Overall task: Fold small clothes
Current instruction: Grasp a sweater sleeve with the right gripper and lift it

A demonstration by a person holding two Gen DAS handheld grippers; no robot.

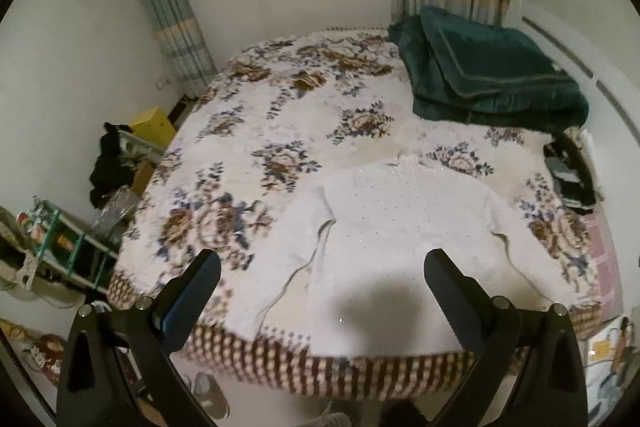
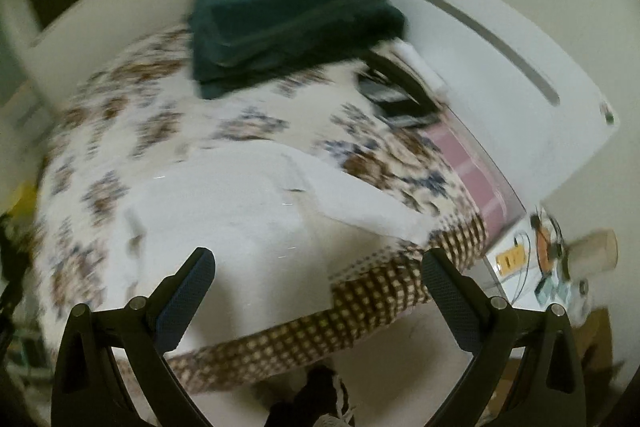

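Note:
A white knitted garment (image 1: 404, 227) lies spread flat on the floral bedspread (image 1: 256, 131), near the bed's front edge, sleeves out to both sides. My left gripper (image 1: 322, 267) is open and empty, held above the garment's lower part. In the right wrist view, which is motion-blurred, the same white garment (image 2: 240, 219) lies on the bedspread (image 2: 120, 131). My right gripper (image 2: 318, 263) is open and empty above the garment's front right part and the bed's checked border.
A folded dark green blanket (image 1: 492, 75) lies at the head of the bed, also in the right wrist view (image 2: 288, 23). Dark items (image 1: 568, 171) lie by the white headboard (image 2: 480, 39). Shelves and clutter (image 1: 60, 239) stand left of the bed; a cluttered side table (image 2: 552, 259) stands right.

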